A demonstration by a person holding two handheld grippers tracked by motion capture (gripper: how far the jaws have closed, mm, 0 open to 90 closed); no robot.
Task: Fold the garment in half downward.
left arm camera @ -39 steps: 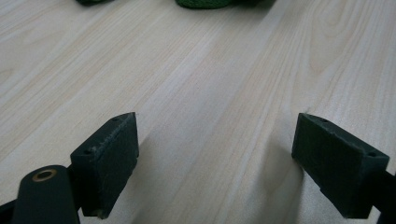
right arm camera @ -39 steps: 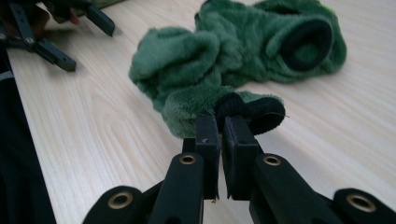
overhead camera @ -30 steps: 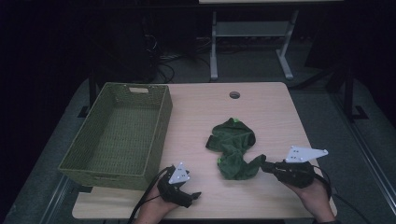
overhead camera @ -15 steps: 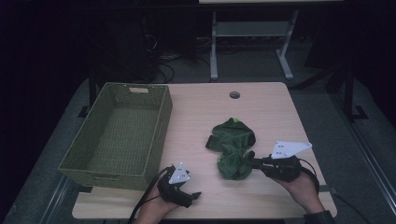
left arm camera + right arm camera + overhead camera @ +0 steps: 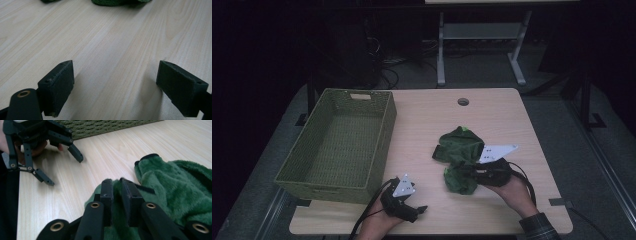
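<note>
Dim lab — bare wooden table (image 5: 492,120), cables on floor (image 5: 387,75), metal stand (image 5: 482,37)

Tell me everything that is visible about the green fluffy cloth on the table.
The green fluffy cloth is a plush, fleece-like piece with a dark black trim at one edge, seen in the right gripper view. It lies crumpled in a bunched heap on the light wooden table, right of the green woven basket and apart from it. The right gripper pinches a fold at its near end, jaws almost closed.

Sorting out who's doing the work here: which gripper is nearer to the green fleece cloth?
Right. The right gripper has its jaws pinched on the green fleece cloth; the left gripper rests open on bare table, apart from it.
</note>
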